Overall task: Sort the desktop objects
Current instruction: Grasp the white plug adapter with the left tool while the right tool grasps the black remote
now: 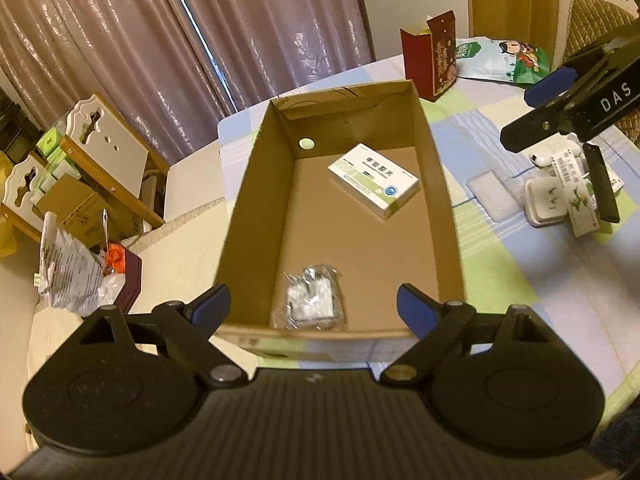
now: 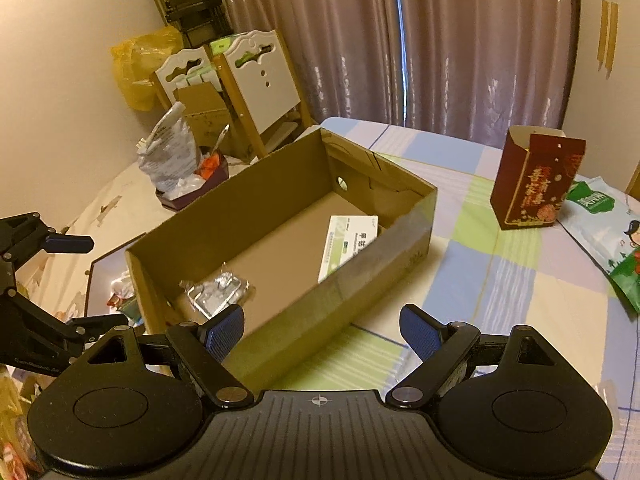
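Both my tools spread wide and empty over the sorting box.

My left tool [image 1: 313,311] hangs at the near end of the box [image 1: 438,216], above a foil packet [image 1: 312,298] on its floor; a white carton [image 1: 374,185] lies farther in. My right tool [image 2: 322,330] hovers beside the box's long wall. Past it on the checked surface [image 2: 472,248] stand a red bag [image 2: 534,182] and a green pouch [image 2: 608,224].

A table [image 1: 500,280] covered by a checked cloth of blue, green and cream. At centre frame an open cardboard box [image 1: 256,184] rests on it. Upper right stand a red carton [image 1: 430,58] and a green-and-white pouch [image 1: 500,60]; small white items [image 1: 548,200] cluster at right.
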`<state>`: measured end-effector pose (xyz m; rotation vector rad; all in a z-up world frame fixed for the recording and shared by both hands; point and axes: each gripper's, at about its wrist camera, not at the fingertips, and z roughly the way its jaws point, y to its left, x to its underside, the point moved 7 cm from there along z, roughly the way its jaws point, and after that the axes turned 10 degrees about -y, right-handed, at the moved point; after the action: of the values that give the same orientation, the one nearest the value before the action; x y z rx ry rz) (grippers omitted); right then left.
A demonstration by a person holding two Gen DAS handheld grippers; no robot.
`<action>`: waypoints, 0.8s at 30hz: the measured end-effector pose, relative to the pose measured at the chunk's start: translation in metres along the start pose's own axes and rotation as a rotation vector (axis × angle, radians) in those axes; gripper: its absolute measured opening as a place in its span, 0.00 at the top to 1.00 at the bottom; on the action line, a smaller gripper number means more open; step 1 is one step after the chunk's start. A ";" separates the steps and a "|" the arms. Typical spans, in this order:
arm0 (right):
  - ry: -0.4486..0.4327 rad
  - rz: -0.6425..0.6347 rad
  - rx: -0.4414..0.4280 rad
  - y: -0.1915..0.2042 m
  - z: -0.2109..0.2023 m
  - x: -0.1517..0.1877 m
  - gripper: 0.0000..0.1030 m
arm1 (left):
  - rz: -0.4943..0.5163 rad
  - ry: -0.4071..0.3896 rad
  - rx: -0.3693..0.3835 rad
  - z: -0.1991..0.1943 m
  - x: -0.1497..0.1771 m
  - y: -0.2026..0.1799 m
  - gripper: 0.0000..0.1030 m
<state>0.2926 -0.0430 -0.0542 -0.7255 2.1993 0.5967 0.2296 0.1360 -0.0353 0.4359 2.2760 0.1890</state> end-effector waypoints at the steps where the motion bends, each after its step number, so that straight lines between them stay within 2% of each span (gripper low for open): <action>1: -0.003 0.002 -0.003 -0.002 -0.004 0.003 0.15 | -0.003 0.002 -0.002 -0.003 0.001 -0.004 0.14; 7: -0.015 0.021 -0.028 -0.014 -0.028 0.019 0.15 | -0.026 0.019 -0.016 -0.017 0.007 -0.026 0.14; 13: -0.037 0.059 0.005 -0.045 -0.059 0.038 0.15 | -0.026 0.013 0.000 -0.024 0.004 -0.061 0.14; 19: -0.019 0.192 0.113 -0.111 -0.093 0.074 0.15 | -0.008 -0.006 0.045 -0.023 -0.005 -0.105 0.14; 24: 0.004 0.325 0.240 -0.171 -0.124 0.110 0.15 | 0.022 -0.007 0.117 -0.003 -0.015 -0.149 0.14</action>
<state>0.2799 -0.2773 -0.0931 -0.2470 2.3595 0.4761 0.1993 -0.0077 -0.0636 0.5215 2.2831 0.0659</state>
